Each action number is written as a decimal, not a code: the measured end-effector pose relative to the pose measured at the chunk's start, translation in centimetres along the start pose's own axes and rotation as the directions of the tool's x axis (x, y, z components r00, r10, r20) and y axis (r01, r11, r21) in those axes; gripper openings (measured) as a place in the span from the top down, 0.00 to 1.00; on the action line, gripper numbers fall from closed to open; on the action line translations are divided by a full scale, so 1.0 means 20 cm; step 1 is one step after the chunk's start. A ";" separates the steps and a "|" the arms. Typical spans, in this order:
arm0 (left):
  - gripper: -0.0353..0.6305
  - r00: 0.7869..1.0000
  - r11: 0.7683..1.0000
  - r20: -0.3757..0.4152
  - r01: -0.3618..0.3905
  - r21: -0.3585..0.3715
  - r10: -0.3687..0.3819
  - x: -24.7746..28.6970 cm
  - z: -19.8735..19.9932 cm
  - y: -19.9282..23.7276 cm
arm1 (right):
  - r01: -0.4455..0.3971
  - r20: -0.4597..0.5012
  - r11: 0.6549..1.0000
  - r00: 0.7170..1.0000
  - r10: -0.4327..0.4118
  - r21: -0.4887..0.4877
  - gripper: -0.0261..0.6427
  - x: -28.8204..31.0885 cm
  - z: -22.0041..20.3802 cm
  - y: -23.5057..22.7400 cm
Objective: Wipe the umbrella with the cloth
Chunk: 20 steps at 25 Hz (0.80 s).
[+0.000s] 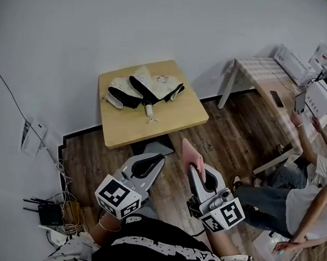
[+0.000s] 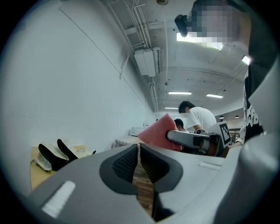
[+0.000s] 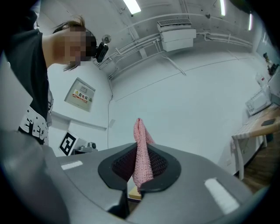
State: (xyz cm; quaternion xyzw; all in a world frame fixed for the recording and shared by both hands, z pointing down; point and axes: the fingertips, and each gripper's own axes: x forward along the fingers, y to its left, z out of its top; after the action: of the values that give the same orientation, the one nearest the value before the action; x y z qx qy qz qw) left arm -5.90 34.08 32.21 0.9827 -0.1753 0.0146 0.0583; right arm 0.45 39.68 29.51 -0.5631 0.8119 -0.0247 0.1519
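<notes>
Now the right gripper (image 1: 194, 170) jaws pinch a pink knitted cloth (image 1: 190, 154). The left gripper (image 1: 149, 164) jaws are shut, empty. A folded black-and-cream umbrella (image 1: 144, 91) lies on the wooden tabletop (image 1: 172, 122).

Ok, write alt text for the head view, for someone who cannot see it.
Seen from above, the right gripper is shut on a pink cloth, and the left gripper beside it is shut and empty. Ahead, a collapsed umbrella lies on a small wooden table by a white wall; another person sits at the right.
</notes>
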 end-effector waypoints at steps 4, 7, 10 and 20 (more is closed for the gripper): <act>0.96 1.000 1.000 0.003 -0.004 -0.008 0.004 0.07 0.01 0.18 | 0.019 -0.011 1.000 1.000 -0.019 -0.006 0.92 0.15 -0.02 -0.08; 0.96 1.000 1.000 -0.001 -0.002 -0.008 0.002 0.12 0.03 0.32 | 0.027 -0.015 1.000 1.000 -0.027 -0.011 0.92 0.27 -0.03 -0.13; 0.96 1.000 1.000 -0.008 0.004 -0.008 -0.004 0.17 0.04 0.44 | 0.037 -0.020 0.999 0.999 -0.038 -0.010 0.92 0.40 -0.05 -0.18; 0.96 0.999 0.999 -0.026 -0.020 -0.027 0.019 0.29 0.04 0.89 | 0.045 -0.058 0.999 0.997 -0.044 0.005 0.92 0.81 -0.15 -0.33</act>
State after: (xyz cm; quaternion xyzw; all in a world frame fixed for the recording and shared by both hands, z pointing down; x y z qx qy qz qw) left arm -6.72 15.37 33.63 0.9798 -0.1841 0.0253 0.0738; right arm 0.41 21.92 30.31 -0.5796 0.8032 -0.0469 0.1295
